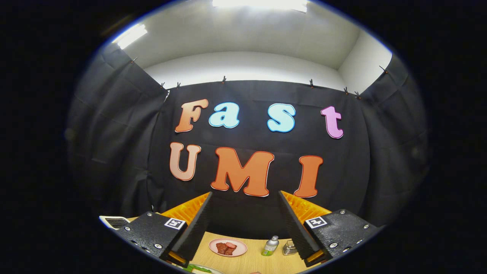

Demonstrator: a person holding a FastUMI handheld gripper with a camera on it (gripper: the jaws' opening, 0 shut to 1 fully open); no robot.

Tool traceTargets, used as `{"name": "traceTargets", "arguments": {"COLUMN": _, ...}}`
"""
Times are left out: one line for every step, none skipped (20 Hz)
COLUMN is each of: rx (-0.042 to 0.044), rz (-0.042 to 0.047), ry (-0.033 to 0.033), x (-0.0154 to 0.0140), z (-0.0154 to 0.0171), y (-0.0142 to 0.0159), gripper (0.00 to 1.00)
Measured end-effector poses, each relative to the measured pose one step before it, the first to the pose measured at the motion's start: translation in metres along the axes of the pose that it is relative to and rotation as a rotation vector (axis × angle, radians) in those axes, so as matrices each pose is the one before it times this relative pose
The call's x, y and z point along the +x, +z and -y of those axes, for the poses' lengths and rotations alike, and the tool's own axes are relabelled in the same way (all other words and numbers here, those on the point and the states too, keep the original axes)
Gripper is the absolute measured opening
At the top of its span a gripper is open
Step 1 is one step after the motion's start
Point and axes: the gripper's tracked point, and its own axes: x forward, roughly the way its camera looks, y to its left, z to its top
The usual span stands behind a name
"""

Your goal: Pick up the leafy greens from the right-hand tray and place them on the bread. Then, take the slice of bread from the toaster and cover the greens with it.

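Greens (197,268): a strip of green lies on a pale plate (213,269), low and just inside my left finger; most of it is cut off, so I cannot give its long axis or say whether bread lies under it.
Bearing from claw: below and slightly left of the gap between my fingers, nearer the left finger than the right.
Claw (243,224): my two fingers stand wide apart with nothing between them; I grip nothing.
Aim: my fingers point level at the booth wall, well above the table (251,258); by my judgement, reaching the greens calls for tipping down and in toward the left.
Stage: the greens sit on a plate, but whether that plate is the tray or already holds bread is not settled, so this fits either greens awaiting pickup or greens already laid down.
Pink plate (228,247): beyond the greens, between my fingers, bearing dark red slices.
Bottle (270,246): small, upright, green-labelled, right of the pink plate.
Metal item (289,247): small, just beside my right finger; too small to identify.
White object (114,222): ribbed, beside my left finger, half hidden.
Near edge: a small pinkish shape (255,272) low between my fingers, cut off, unidentified.
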Motion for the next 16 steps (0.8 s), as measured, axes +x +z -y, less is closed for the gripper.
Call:
{"name": "traceTargets", "arguments": {"rx": -0.01169, "rz": 0.00931, "ry": 0.00287, "x": -0.00097, "z": -0.00189, "y": 0.00294, "gripper": 0.99}}
{"name": "traceTargets", "arguments": {"rx": -0.01733, "rz": 0.01500, "ry": -0.00662, "x": -0.00127, "z": 0.00180, "y": 0.00500, "gripper": 0.99}}
{"name": "traceTargets", "arguments": {"rx": -0.01798, "rz": 0.01413, "ry": -0.00441, "x": -0.00148, "z": 0.00199, "y": 0.00416, "gripper": 0.99}}
{"name": "traceTargets", "arguments": {"rx": -0.01902, "rz": 0.01077, "ry": -0.00001, "x": -0.00153, "z": 0.00057, "y": 0.00289, "gripper": 0.98}}
{"name": "traceTargets", "arguments": {"rx": -0.01004, "rz": 0.00301, "ry": 0.00033, "x": -0.00174, "z": 0.00059, "y": 0.00108, "gripper": 0.98}}
{"name": "traceTargets", "arguments": {"rx": -0.00399, "rz": -0.00014, "ry": -0.00147, "x": -0.00160, "z": 0.00074, "y": -0.00007, "gripper": 0.99}}
{"name": "traceTargets", "arguments": {"rx": -0.00007, "rz": 0.00047, "ry": -0.00238, "x": -0.00150, "z": 0.00042, "y": 0.00005, "gripper": 0.99}}
{"name": "traceTargets", "arguments": {"rx": 0.00215, "rz": 0.00477, "ry": -0.00795, "x": -0.00006, "z": 0.00204, "y": 0.00186, "gripper": 0.99}}
{"name": "traceTargets", "arguments": {"rx": 0.00350, "rz": -0.00093, "ry": -0.00560, "x": 0.00019, "z": 0.00191, "y": 0.00012, "gripper": 0.99}}
{"name": "traceTargets", "arguments": {"rx": 0.00409, "rz": -0.00730, "ry": -0.00192, "x": 0.00069, "z": 0.00013, "y": -0.00177, "gripper": 0.99}}
{"name": "traceTargets", "arguments": {"rx": 0.00200, "rz": -0.00659, "ry": -0.00199, "x": -0.00058, "z": 0.00010, "y": -0.00229, "gripper": 0.99}}
{"name": "traceTargets", "arguments": {"rx": 0.00086, "rz": -0.00033, "ry": -0.00169, "x": -0.00100, "z": 0.00130, "y": 0.00007, "gripper": 0.99}}
{"name": "traceTargets", "arguments": {"rx": -0.00211, "rz": -0.00324, "ry": -0.00512, "x": 0.00053, "z": 0.00152, "y": -0.00143, "gripper": 0.99}}
{"name": "traceTargets", "arguments": {"rx": 0.00165, "rz": -0.00270, "ry": -0.00049, "x": 0.00114, "z": 0.00100, "y": -0.00147, "gripper": 0.99}}
{"name": "traceTargets", "arguments": {"rx": 0.00261, "rz": -0.00380, "ry": -0.00383, "x": -0.00031, "z": 0.00002, "y": -0.00019, "gripper": 0.98}}
{"name": "traceTargets", "arguments": {"rx": 0.00550, "rz": 0.00009, "ry": -0.00048, "x": 0.00115, "z": 0.00117, "y": 0.00006, "gripper": 0.99}}
